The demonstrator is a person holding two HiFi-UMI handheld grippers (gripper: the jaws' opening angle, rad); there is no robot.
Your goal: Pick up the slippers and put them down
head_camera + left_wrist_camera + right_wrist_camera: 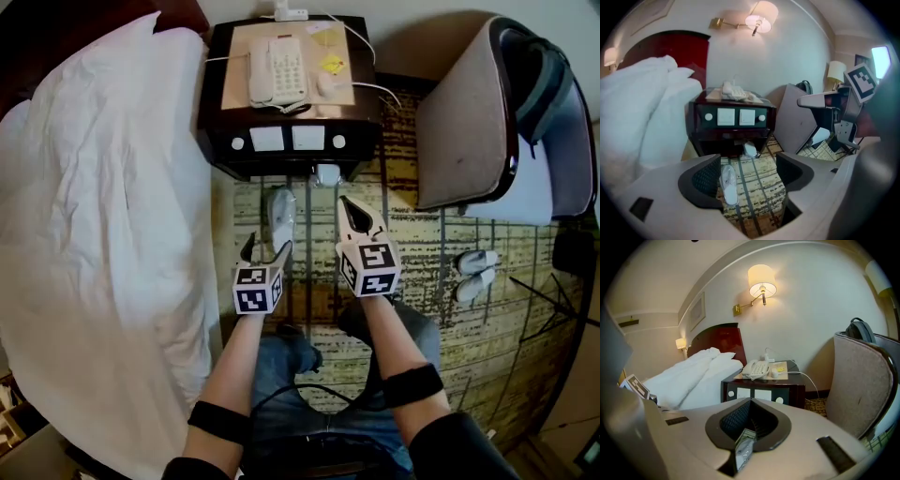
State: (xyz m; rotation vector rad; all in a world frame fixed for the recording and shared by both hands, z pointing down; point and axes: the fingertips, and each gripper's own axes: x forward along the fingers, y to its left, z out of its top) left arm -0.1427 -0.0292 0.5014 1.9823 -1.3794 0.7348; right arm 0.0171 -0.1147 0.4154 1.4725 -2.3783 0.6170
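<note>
A wide bed (94, 216) with a rumpled white duvet fills the left side. On the right stands one grey armchair (469, 131) with a dark backpack (548, 84) resting on it. Between them, at the far wall, is a dark bedside worktop (232, 70) carrying one white telephone (278, 67). A patterned carpet (422, 234) covers the floor, and the open strip in front of the worktop is hemmed in by the bed on the left and the armchair on the right. A small white bundle (325, 174) lies under the worktop's near edge. Three white slippers show. A pair (475, 272) lies near the armchair's foot on the right, and a single slipper (280, 217) lies flat on the carpet in front of the worktop. Two bare forearms, each with a black band near the elbow, reach forward side by side. The left tongs (265, 246) tilt down at the floor with the jaws released. The single slipper lies between them beside the left jaw, and neither pad presses it. The right tongs (345, 204) point nearer to level and are clenched on a thin plastic-wrapped piece (743, 451). Whether that piece is part of a slipper cannot be told.
</note>
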